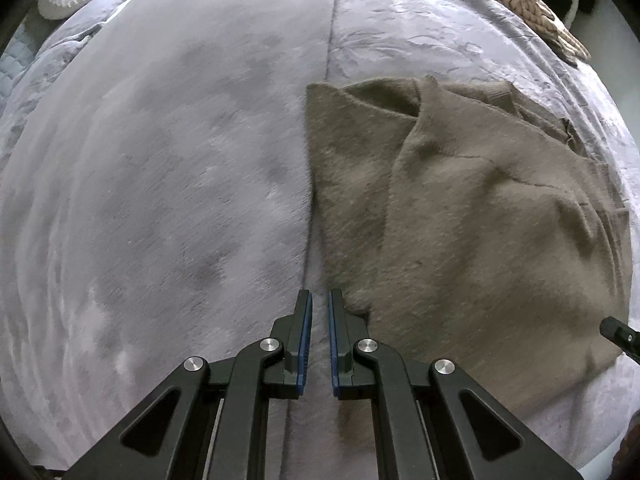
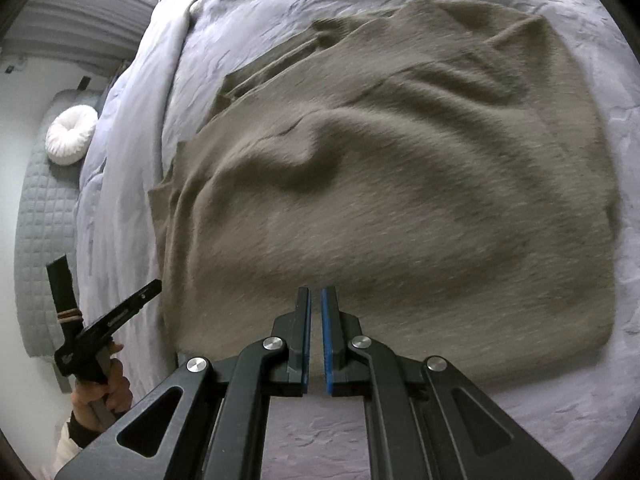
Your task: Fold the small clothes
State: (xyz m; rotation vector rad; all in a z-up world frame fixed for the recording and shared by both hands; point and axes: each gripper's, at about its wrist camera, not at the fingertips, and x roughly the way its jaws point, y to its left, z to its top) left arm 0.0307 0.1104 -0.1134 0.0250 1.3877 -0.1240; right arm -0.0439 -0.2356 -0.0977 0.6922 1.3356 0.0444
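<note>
Brown sweater (image 2: 400, 184) half-folded on bed (image 1: 160, 160); left gripper (image 1: 319, 300) and right gripper (image 2: 316, 296) pressed together, empty; next: pinch edge, fold over

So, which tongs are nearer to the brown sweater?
Right. The right tongs hang directly over the brown sweater, near its edge. The left tongs hang just beside its edge, above the grey bedcover.

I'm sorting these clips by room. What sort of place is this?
Most likely a bedroom: a brown sweater lies on a bed's lavender duvet, with a round white cushion beside a grey quilted cover.
</note>
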